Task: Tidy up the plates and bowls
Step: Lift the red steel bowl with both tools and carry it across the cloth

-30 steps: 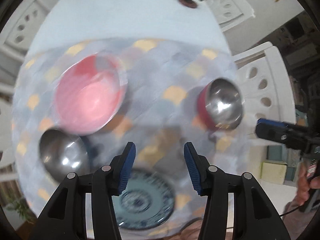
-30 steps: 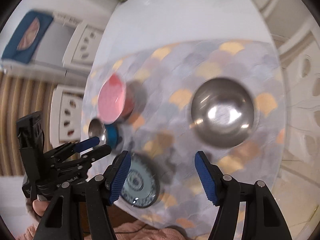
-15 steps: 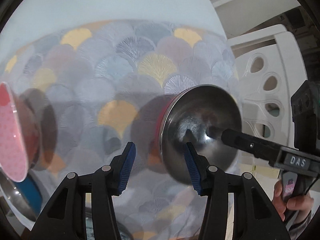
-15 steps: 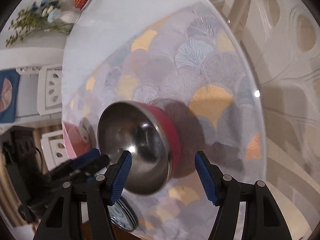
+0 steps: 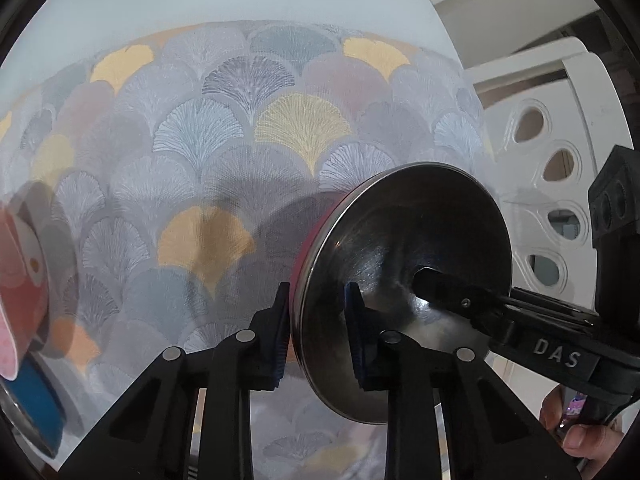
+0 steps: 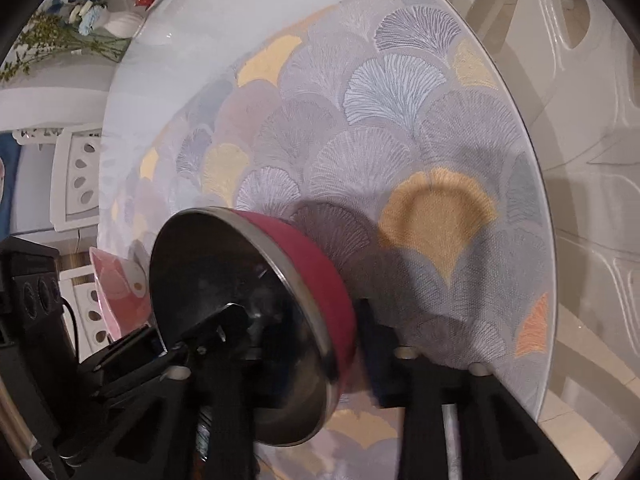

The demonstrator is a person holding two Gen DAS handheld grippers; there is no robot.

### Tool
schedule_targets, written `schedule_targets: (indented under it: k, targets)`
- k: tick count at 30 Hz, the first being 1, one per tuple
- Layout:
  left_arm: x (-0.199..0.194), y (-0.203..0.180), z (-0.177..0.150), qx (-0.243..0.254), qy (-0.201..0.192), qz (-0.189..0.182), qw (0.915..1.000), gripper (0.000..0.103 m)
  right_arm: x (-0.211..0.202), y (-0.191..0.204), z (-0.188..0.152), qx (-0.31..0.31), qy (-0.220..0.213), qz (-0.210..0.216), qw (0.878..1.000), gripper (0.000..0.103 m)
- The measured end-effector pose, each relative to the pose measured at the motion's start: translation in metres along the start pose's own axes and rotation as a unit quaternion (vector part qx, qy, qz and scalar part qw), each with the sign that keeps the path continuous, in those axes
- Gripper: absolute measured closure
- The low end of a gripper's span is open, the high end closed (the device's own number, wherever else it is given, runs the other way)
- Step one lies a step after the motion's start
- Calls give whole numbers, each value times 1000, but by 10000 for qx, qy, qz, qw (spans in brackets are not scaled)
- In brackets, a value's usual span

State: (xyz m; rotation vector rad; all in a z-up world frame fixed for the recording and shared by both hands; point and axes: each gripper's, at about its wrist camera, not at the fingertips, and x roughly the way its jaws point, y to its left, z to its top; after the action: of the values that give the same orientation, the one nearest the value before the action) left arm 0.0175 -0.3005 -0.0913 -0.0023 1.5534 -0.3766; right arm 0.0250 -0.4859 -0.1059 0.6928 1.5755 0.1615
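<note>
With both claws clamped on the same steel bowl, I see its rim pinched from two sides. My left claw grips the near-left edge, one blue pad outside against the red wall and one inside the steel. My right claw bites the opposite edge the same way, its outer finger against the red band; in the left wrist view its finger reaches into the bowl from the right, with the person's hand on the handle beneath.

I count one bowl held, steel inside and red outside. Round as it is, it has no long axis; in both views its mouth faces toward the cameras, and I cannot tell whether its base touches the cloth. It sits over the patterned tablecloth on the round table, toward the edge nearest the white chair.

Off to the left I count one pink dish and, below it, one blue-sided bowl, both cut by the frame. A second white chair stands beyond the table's far side, and one bunch of flowers lies on the table's far part.
</note>
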Motion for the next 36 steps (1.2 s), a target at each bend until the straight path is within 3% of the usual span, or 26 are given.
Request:
schedule_targets:
  k: [4,23,36]
  targets:
    - [-9,-5,-3,235,-75,77,9997,81,-4,9,-8,-48,-99,-230,9997,80]
    - [-80,42,-34,613,-226,-40,9979,81,-27,69,-60,320,-399,-193,9985,80]
    - [-134,71,-41,562,-700,51,9960,81,-60,144,-68,-192,-745,-315,9965,80]
